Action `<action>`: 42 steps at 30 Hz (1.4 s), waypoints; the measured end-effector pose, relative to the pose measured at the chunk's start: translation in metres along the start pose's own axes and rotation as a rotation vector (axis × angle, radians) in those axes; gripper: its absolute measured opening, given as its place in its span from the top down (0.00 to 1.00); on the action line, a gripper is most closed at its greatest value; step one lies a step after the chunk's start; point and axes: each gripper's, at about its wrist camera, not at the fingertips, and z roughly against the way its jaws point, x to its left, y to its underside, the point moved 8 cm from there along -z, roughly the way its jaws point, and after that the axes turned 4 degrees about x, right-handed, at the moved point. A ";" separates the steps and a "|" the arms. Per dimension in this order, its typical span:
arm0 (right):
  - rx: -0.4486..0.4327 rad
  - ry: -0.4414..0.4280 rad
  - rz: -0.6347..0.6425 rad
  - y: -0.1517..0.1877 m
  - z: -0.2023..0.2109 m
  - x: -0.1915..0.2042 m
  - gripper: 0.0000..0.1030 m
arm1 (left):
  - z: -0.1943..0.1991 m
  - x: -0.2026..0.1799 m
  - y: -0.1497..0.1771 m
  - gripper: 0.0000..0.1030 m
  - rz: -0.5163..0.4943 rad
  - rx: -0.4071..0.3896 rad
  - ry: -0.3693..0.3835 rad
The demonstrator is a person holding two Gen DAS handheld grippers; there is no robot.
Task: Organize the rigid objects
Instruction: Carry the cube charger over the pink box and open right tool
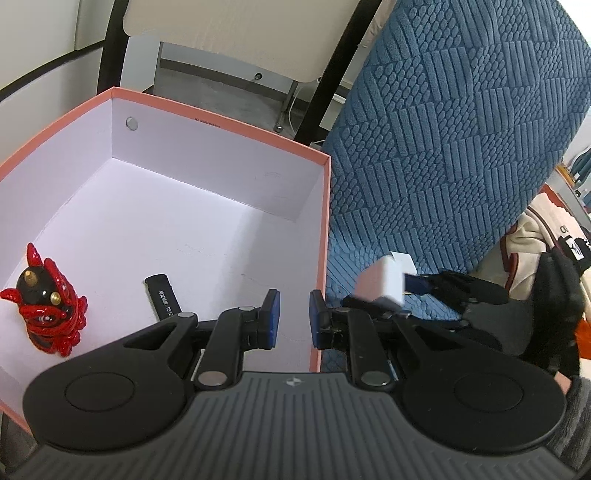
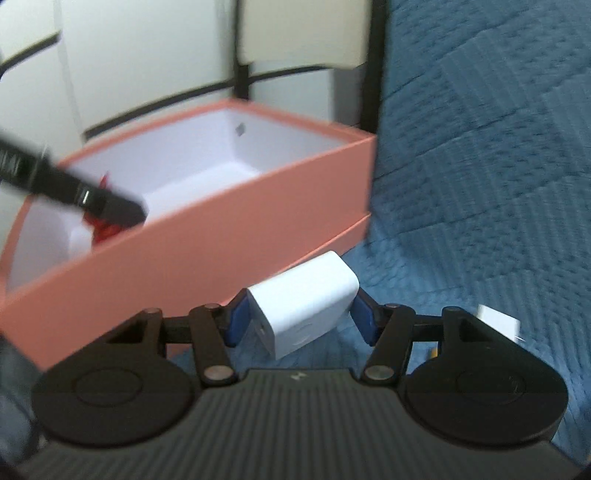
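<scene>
An open pink box (image 1: 317, 155) with a white inside stands on a blue textured cushion (image 1: 443, 147). Inside it lie a red and black figurine (image 1: 44, 299) and a black stick-shaped device (image 1: 162, 295). My left gripper (image 1: 294, 319) is open and empty, hovering over the box's right wall. My right gripper (image 2: 301, 317) is shut on a white charger block (image 2: 306, 302) and holds it just outside the box's near wall (image 2: 207, 240). The charger also shows in the left wrist view (image 1: 382, 282), blurred, to the right of the box.
A chair with black frame and beige seat (image 1: 229, 33) stands behind the box. A small white object (image 2: 498, 319) lies on the cushion by my right gripper. The left gripper's arm (image 2: 74, 192) crosses over the box. Clothing (image 1: 535, 240) lies at right.
</scene>
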 end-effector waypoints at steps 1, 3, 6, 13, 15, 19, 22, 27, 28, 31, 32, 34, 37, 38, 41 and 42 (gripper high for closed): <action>-0.008 0.032 -0.033 -0.002 0.006 -0.002 0.41 | 0.002 0.000 0.000 0.81 -0.003 0.000 -0.002; -0.015 0.075 -0.084 -0.003 0.014 -0.004 0.41 | 0.005 0.003 -0.001 0.81 -0.008 -0.002 -0.012; -0.030 0.082 -0.150 -0.006 0.031 -0.001 0.41 | 0.013 0.008 -0.006 0.81 -0.013 -0.012 -0.016; -0.109 0.088 -0.166 -0.047 0.062 0.025 0.41 | 0.043 0.021 -0.024 0.81 -0.031 -0.056 -0.032; -0.103 0.064 -0.148 -0.060 0.063 0.038 0.41 | 0.053 0.028 -0.029 0.81 -0.020 -0.075 -0.032; -0.095 0.029 -0.094 -0.083 0.059 0.072 0.41 | 0.071 0.047 -0.033 0.81 0.005 -0.098 -0.047; -0.053 0.008 -0.070 -0.094 0.041 0.096 0.41 | 0.081 0.063 -0.031 0.81 0.027 -0.109 -0.059; 0.053 -0.013 -0.055 -0.088 0.004 0.126 0.41 | 0.093 0.093 -0.025 0.81 0.066 -0.113 -0.080; 0.079 -0.013 -0.047 -0.085 -0.004 0.131 0.41 | 0.094 0.100 -0.024 0.81 0.073 -0.115 -0.082; 0.127 -0.012 -0.030 -0.078 -0.017 0.141 0.40 | 0.098 0.115 -0.022 0.81 0.095 -0.109 -0.084; 0.140 -0.008 -0.024 -0.075 -0.018 0.145 0.40 | 0.100 0.118 -0.022 0.81 0.100 -0.111 -0.083; 0.168 0.013 0.000 -0.072 -0.025 0.150 0.40 | 0.104 0.123 -0.022 0.81 0.104 -0.117 -0.081; 0.166 0.036 0.001 -0.075 -0.023 0.152 0.42 | 0.109 0.122 -0.021 0.75 0.101 -0.123 -0.071; 0.162 0.036 -0.009 -0.077 -0.020 0.151 0.42 | 0.111 0.120 -0.021 0.69 0.100 -0.127 -0.070; 0.135 0.023 -0.030 -0.084 -0.012 0.148 0.34 | 0.113 0.111 -0.021 0.65 0.084 -0.140 -0.066; 0.127 0.022 -0.029 -0.086 -0.009 0.148 0.33 | 0.114 0.108 -0.021 0.65 0.079 -0.143 -0.065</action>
